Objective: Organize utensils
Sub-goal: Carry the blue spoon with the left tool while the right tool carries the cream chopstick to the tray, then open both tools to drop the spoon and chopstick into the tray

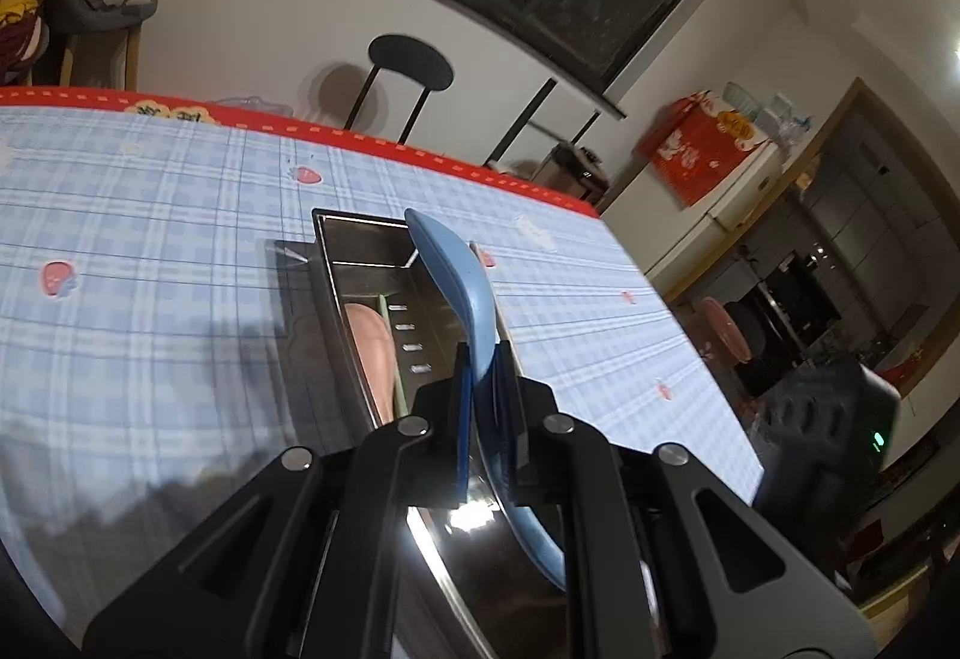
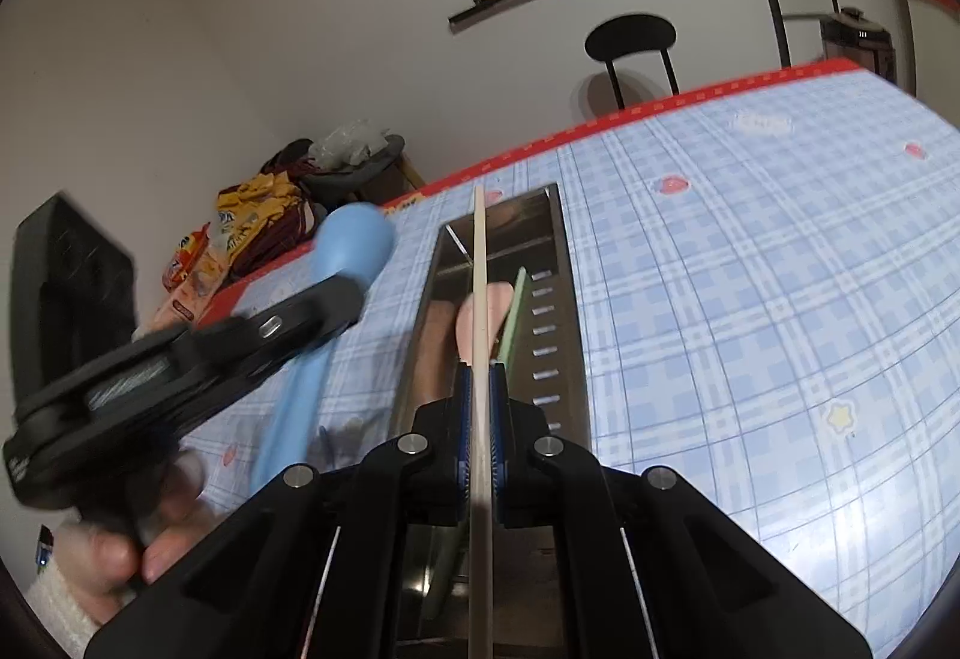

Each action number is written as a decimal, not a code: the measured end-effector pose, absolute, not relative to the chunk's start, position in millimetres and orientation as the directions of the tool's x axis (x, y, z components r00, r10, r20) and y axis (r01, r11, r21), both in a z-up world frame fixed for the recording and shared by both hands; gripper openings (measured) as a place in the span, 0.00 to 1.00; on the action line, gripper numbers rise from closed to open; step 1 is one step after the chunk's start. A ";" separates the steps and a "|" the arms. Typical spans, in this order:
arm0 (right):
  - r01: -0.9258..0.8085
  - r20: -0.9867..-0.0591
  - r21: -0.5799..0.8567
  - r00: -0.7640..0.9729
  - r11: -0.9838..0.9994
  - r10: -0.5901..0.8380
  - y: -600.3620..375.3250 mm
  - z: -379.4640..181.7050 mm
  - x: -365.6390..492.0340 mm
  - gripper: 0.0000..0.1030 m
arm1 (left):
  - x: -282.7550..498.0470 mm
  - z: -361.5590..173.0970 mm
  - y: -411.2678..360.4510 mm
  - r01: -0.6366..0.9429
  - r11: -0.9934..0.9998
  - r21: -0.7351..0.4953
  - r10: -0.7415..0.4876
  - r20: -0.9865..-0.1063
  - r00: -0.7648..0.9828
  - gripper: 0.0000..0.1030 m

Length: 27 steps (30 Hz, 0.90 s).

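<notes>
My left gripper (image 1: 480, 359) is shut on a blue spoon (image 1: 462, 287), bowl forward, held above a long steel utensil tray (image 1: 360, 269) on the blue plaid tablecloth. A pink spoon (image 1: 372, 347) and a green utensil lie inside the tray. My right gripper (image 2: 480, 377) is shut on a pale chopstick (image 2: 479, 269) that points along the steel tray (image 2: 558, 299), over the pink spoon (image 2: 480, 305) and green utensil (image 2: 516, 311). In the right wrist view the left gripper (image 2: 354, 287) appears left of the tray with the blue spoon (image 2: 354, 245), a hand below it.
A red-edged table (image 2: 750, 299) carries the tray. A black chair (image 1: 408, 65) stands behind it by the wall. Snack packets and bags (image 2: 252, 227) are piled past the table's left end. A red box (image 1: 702, 143) sits on a white cabinet to the right.
</notes>
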State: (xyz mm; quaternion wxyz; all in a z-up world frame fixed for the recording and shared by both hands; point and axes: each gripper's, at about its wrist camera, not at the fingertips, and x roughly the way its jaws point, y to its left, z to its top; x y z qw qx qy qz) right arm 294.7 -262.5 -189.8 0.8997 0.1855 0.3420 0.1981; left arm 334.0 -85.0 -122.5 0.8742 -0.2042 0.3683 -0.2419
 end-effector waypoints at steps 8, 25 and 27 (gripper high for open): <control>-0.191 -0.531 0.513 0.695 0.837 0.484 -275.1 -195.9 302.4 0.06 | 361.6 -142.6 -100.8 0.250 0.837 -0.486 -0.529 -0.603 0.597 0.11; -0.166 -0.486 0.470 0.771 0.867 0.412 -281.3 -180.9 291.4 0.54 | 351.2 -114.4 -82.2 0.256 0.878 -0.404 -0.466 -0.602 0.649 0.39; -0.164 -0.484 0.447 0.783 0.880 0.392 -281.1 -177.9 287.6 0.69 | 339.9 -105.9 -77.0 0.266 0.887 -0.377 -0.452 -0.595 0.664 0.49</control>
